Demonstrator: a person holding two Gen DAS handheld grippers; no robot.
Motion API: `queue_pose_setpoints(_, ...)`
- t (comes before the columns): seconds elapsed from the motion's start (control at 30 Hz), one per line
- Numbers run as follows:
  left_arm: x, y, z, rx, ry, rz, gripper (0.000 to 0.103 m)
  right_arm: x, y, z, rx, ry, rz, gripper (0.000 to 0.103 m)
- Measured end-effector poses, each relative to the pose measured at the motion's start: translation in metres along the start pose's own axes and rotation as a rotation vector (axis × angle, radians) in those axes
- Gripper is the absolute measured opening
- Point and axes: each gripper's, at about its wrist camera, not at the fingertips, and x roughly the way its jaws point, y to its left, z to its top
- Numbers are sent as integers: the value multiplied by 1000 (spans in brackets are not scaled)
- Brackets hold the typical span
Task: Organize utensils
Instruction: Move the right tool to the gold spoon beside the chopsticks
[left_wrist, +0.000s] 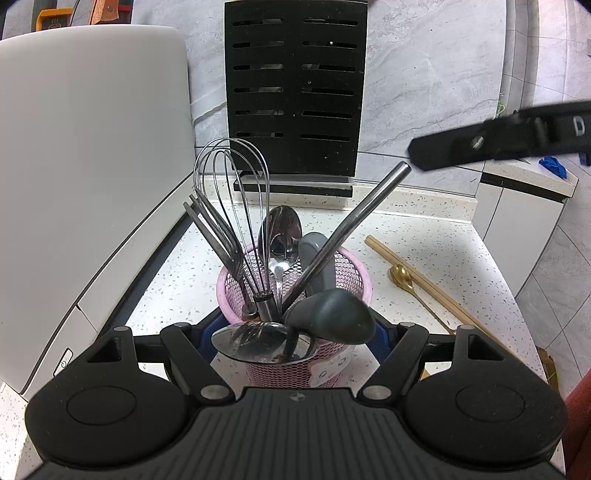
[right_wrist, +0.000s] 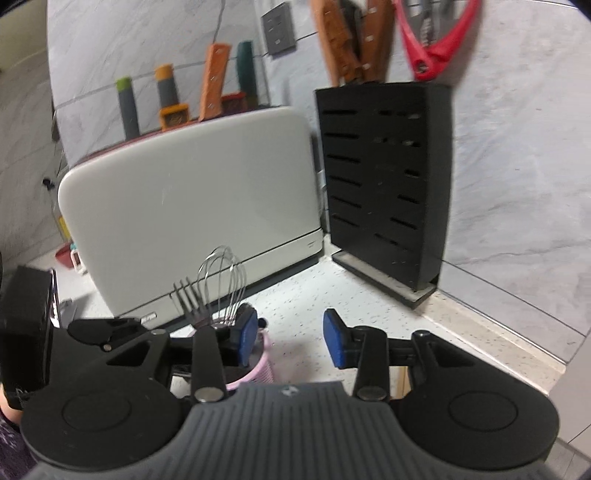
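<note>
Our left gripper (left_wrist: 295, 334) clasps the pink basket (left_wrist: 347, 275) of whisk (left_wrist: 236, 206), spoons and ladle on the counter (left_wrist: 424, 236), while our right gripper (right_wrist: 290, 341) hangs open above, chopsticks (left_wrist: 424, 280) lying beside.

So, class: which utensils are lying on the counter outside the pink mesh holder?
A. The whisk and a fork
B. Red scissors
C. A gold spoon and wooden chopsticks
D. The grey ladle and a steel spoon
C: in the left wrist view the gold spoon and wooden chopsticks lie on the speckled counter, right of the pink mesh holder.
</note>
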Motion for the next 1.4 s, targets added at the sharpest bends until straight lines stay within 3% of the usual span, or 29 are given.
queue_pose_setpoints(0.23, 1, 1, -1, -1, 1, -1, 87, -1, -28, 0, 77, 33, -93, 40)
queue_pose_setpoints(0.43, 0, 1, -2, -3, 2, 1, 87, 26, -49, -13, 85, 168, -240, 48)
queue_pose_setpoints(0.63, 1, 2, -1, -3, 3, 0, 87, 48, -67, -30, 102, 274, -278, 56)
queue_pose_setpoints(0.67, 1, 2, -1, -3, 3, 0, 87, 51, -68, -32, 99, 283, -289, 63)
queue_pose_setpoints(0.73, 1, 2, -1, -2, 3, 0, 87, 54, -69, -36, 91, 294, -290, 65)
queue_pose_setpoints(0.93, 2, 2, -1, -3, 3, -1, 87, 69, -71, -40, 129, 359, -260, 48)
queue_pose_setpoints(1.2, 2, 2, -1, -2, 3, -1, 87, 88, -67, -44, 149, 429, -283, 27)
queue_pose_setpoints(1.4, 2, 2, -2, 5, 4, -12, 87, 96, -56, -44, 149, 449, -248, 24)
